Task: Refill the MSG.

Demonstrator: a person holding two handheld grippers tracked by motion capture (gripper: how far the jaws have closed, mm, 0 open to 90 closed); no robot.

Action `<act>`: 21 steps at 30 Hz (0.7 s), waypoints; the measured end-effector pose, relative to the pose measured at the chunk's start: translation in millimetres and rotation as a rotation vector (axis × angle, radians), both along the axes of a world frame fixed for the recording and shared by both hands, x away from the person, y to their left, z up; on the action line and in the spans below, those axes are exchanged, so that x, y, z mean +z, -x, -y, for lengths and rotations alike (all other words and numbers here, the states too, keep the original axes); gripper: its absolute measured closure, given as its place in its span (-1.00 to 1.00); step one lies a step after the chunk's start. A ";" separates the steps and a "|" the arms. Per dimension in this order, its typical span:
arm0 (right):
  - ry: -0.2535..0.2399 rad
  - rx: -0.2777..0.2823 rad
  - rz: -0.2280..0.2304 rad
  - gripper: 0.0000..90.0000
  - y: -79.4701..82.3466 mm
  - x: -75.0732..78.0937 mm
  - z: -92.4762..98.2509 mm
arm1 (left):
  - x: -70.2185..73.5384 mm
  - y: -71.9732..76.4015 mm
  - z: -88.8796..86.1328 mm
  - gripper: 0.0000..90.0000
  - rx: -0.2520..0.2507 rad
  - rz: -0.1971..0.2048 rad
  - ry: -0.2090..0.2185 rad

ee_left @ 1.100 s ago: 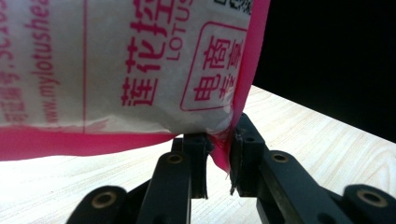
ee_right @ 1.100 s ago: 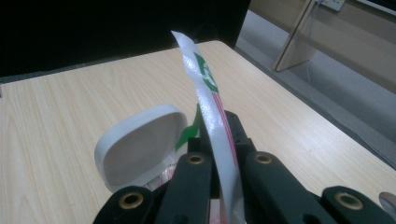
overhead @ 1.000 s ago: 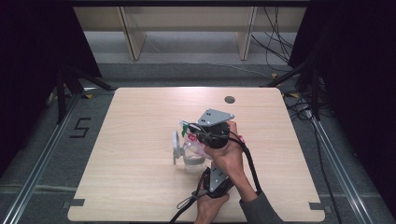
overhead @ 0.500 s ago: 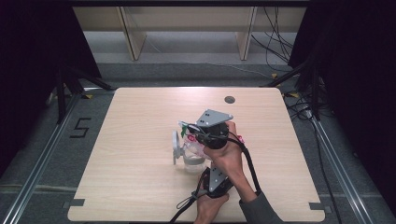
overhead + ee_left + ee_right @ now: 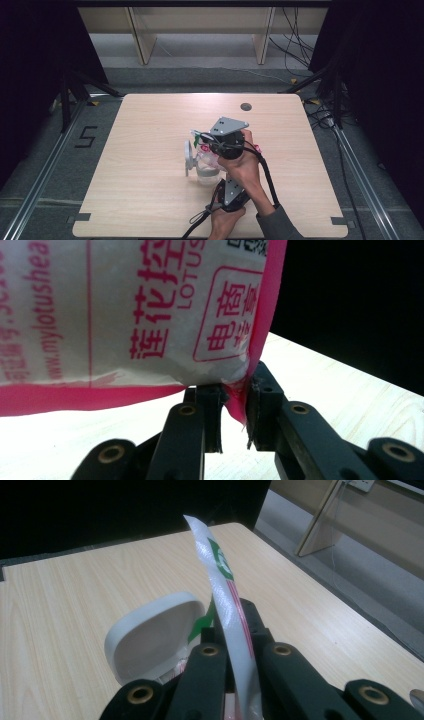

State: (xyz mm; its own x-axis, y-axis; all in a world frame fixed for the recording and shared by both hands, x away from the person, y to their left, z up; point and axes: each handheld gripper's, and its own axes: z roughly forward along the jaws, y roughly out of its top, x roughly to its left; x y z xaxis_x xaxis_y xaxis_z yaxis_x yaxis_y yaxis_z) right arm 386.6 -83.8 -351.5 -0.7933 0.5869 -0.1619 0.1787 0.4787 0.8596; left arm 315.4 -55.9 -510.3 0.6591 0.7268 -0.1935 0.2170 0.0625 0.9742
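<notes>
Left gripper: your left gripper (image 5: 234, 412) has its jaws nearly together, pinching a pink corner of the packet (image 5: 135, 315); a narrow gap shows below the pinched corner.
Packet from the left gripper: the white packet with pink border and red printing hangs just above and to the left of your jaws, its bottom seam level with the jaw tips.
Right gripper: your right gripper (image 5: 235, 630) is clamped fully on the packet's edge (image 5: 220, 585), which stands up thin and white between the jaws, with a green mark and a red stripe on it.
Container from the right gripper: a clear container (image 5: 204, 167) with an open white lid (image 5: 152, 635) sits just beyond and to the left of your right jaws, the lid standing up on edge.
High view: your right gripper (image 5: 207, 145) sits ahead of your left gripper (image 5: 220, 192), with the packet (image 5: 202, 142) held over the container, close in front of both.
Table: the pale wooden table (image 5: 150, 120) lies under both grippers; the container rests on it near the middle.
Hands: your right hand (image 5: 242, 167) wraps its gripper's body; your left hand (image 5: 225, 222) is at the near edge.
</notes>
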 end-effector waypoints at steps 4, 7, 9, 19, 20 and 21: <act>-0.004 0.000 0.000 1.00 0.2 0.8 -0.9 | 0.5 -0.4 -0.7 0.74 -0.001 -0.001 -0.001; 0.004 0.011 0.011 1.00 -1.6 0.2 -1.2 | -0.1 -0.8 -0.8 0.74 0.001 -0.006 0.000; 0.004 0.009 0.011 1.00 -1.7 0.0 -1.1 | -0.1 -0.6 -0.8 0.73 0.001 -0.002 -0.002; -0.005 0.004 0.003 1.00 -0.6 -0.1 -1.2 | 0.0 -0.7 -0.4 0.73 0.000 0.002 -0.001; 0.002 0.012 0.007 1.00 -0.9 0.1 -1.6 | 0.0 -0.8 -0.4 0.73 0.000 0.004 -0.001; 0.009 0.018 0.025 1.00 -1.5 0.0 -1.8 | -0.1 -1.0 -0.4 0.73 -0.004 0.004 0.002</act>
State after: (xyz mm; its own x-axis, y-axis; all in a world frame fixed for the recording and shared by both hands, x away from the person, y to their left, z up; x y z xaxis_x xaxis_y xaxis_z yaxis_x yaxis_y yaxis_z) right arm 388.0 -82.0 -351.5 -0.7995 0.5707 -0.1872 0.1484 0.4897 0.8592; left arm 316.4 -55.5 -510.4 0.6630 0.7235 -0.1924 0.2136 0.0636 0.9749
